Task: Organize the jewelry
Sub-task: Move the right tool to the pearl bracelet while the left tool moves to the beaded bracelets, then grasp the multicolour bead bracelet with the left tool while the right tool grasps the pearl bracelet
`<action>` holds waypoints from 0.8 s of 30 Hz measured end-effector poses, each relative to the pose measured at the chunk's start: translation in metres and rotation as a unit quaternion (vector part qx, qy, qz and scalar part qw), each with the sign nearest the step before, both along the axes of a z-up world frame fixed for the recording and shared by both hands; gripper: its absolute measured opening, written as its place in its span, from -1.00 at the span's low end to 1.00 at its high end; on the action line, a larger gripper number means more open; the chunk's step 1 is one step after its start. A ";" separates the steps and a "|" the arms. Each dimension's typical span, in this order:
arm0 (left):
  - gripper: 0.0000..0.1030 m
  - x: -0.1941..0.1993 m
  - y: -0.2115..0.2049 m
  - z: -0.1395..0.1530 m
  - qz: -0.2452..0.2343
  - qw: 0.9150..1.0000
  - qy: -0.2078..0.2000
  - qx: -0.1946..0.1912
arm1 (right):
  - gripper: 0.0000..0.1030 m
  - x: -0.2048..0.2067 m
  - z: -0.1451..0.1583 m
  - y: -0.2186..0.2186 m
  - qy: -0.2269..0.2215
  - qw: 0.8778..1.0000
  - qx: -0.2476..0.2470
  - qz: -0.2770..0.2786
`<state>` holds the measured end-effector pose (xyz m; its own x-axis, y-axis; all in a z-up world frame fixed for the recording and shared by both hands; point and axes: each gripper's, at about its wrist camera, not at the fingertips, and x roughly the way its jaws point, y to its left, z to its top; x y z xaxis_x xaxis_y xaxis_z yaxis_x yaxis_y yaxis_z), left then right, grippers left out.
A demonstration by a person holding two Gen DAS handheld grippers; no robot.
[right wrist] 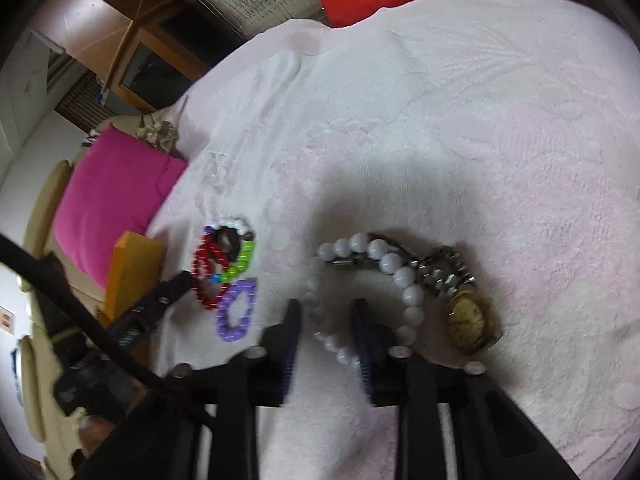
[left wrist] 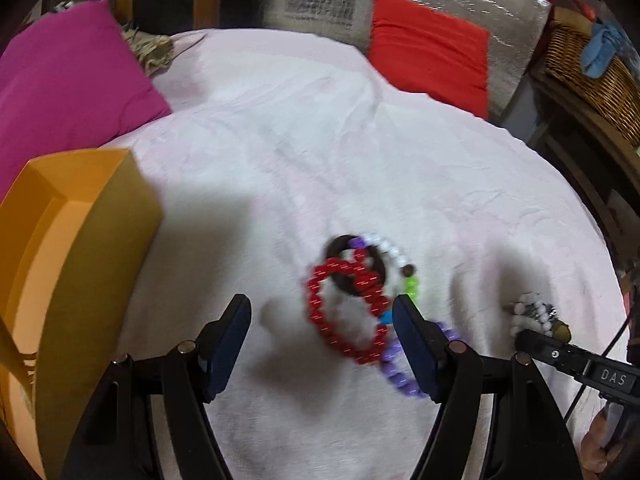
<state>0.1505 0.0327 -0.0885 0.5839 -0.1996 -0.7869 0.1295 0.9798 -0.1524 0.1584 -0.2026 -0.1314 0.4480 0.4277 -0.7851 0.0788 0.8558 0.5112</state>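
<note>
Pale bedspread (left wrist: 320, 152) (pink, red pillows)

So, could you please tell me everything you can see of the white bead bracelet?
The white bead bracelet is a loop of round, glossy, milky-white beads that look like glass or plastic. It lies flat on the pale pink bedspread, its far side draped over the metal band of a gold-faced watch. The right gripper straddles its near side, a few beads sitting between the narrowly parted fingers; whether the pads press them is unclear.
</note>
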 end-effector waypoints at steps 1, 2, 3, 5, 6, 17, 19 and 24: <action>0.43 0.001 -0.003 0.000 -0.007 1.000 -0.001 -0.002 | -0.61 0.001 -0.001 -0.001 0.000 1.000 0.005 -0.001; 0.41 0.000 -0.005 -0.001 -0.011 1.000 0.000 -0.002 | -0.62 0.001 -0.002 -0.003 0.002 1.000 0.011 -0.003; 0.31 0.003 -0.007 -0.004 -0.013 1.000 0.006 -0.004 | -0.62 0.002 -0.002 -0.004 0.005 1.000 0.015 -0.005; 0.02 0.008 -0.009 -0.008 -0.016 1.000 0.019 -0.017 | -0.62 0.002 -0.004 -0.005 0.008 1.000 0.023 -0.007; -0.04 0.011 -0.009 -0.012 -0.017 0.999 0.030 -0.028 | -0.62 0.002 -0.004 -0.006 0.009 1.000 0.024 -0.007; -0.56 0.031 -0.015 -0.023 -0.010 0.998 0.040 -0.039 | -0.62 0.002 -0.005 -0.011 0.013 0.999 0.034 -0.007; -0.65 0.030 -0.012 -0.024 -0.004 0.998 0.043 -0.042 | -0.62 0.001 -0.005 -0.011 0.011 0.999 0.033 -0.006; -0.82 0.020 0.004 -0.019 0.013 0.997 0.057 -0.054 | -0.63 0.001 -0.003 -0.009 0.010 1.000 0.028 -0.002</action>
